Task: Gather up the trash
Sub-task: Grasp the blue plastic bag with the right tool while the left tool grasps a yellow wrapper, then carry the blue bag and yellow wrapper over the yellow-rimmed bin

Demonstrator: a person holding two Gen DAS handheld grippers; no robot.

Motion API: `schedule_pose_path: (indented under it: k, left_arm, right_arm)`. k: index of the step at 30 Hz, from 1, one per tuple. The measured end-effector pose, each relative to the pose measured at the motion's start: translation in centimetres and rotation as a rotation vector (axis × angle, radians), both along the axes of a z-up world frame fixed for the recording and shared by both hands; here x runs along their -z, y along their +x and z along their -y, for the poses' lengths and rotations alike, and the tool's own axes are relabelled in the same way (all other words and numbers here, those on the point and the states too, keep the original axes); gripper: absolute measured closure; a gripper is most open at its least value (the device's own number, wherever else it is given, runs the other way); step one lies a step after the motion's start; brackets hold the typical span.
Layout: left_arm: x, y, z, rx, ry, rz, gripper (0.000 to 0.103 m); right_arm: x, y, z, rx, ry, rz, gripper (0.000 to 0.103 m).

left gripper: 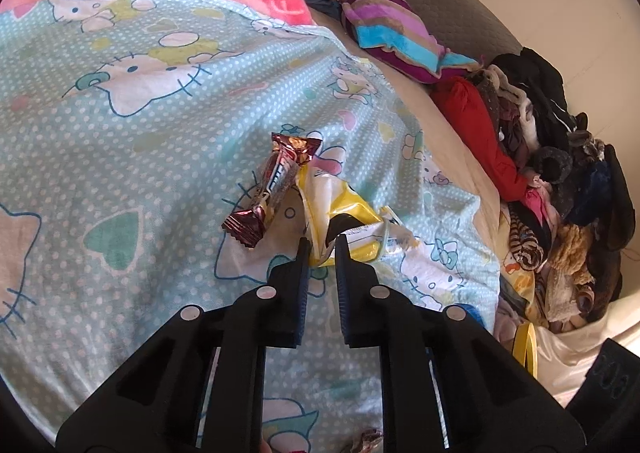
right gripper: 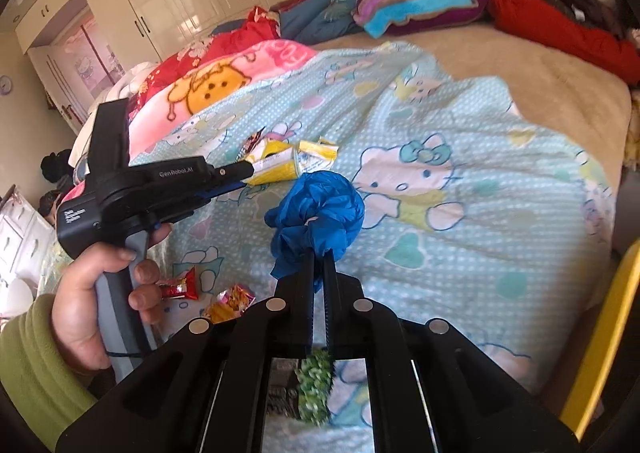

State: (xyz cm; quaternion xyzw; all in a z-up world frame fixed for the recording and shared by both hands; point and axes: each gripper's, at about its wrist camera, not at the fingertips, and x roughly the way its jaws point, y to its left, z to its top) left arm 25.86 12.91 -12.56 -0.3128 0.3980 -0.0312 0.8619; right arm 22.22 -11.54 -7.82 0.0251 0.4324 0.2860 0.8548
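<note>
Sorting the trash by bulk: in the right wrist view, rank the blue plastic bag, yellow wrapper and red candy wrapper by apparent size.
1. blue plastic bag, though it is nearest the camera
2. yellow wrapper
3. red candy wrapper

The left gripper [left gripper: 321, 241], a black two-finger tool, points forward and down with its fingers [left gripper: 301, 253] drawn close, a narrow gap between the tips, which pinch the edge of a yellow and white crumpled plastic wrapper [left gripper: 340, 213]. In the right wrist view the person's left hand [right gripper: 96, 293], in a green sleeve, wraps the tool's grey handle. The right gripper [right gripper: 319, 257] has its black fingers [right gripper: 308, 277] nearly together, clamped on a bunched blue plastic bag [right gripper: 320, 209].
</note>
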Motion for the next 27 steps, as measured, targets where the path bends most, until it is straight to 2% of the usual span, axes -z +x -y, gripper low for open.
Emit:
schedule_pose_path:
  k: [10,18,21,27]
  left_arm:
    - [-3.0,-3.4,2.2,0.028,0.063,0.133,0.1]
    - [-5.7,-6.4,3.6,0.033,0.053,0.218,0.1]
    - [-6.8,-7.4,4.3,0.044,0.073,0.247,0.1]
    - [-8.1,-8.9,5.2,0.056,0.078,0.278,0.1]
  right_arm:
    - [-1.1,-1.8,2.4,0.049,0.007,0.05,0.099]
    - [-2.0,-3.2,5.1,0.096,0.038,0.057,0.099]
    - [-2.4,-3.9,6.1,0.107,0.048,0.06,0.099]
    - [-3.2,-4.9,7.4,0.116,0.054,0.074,0.099]
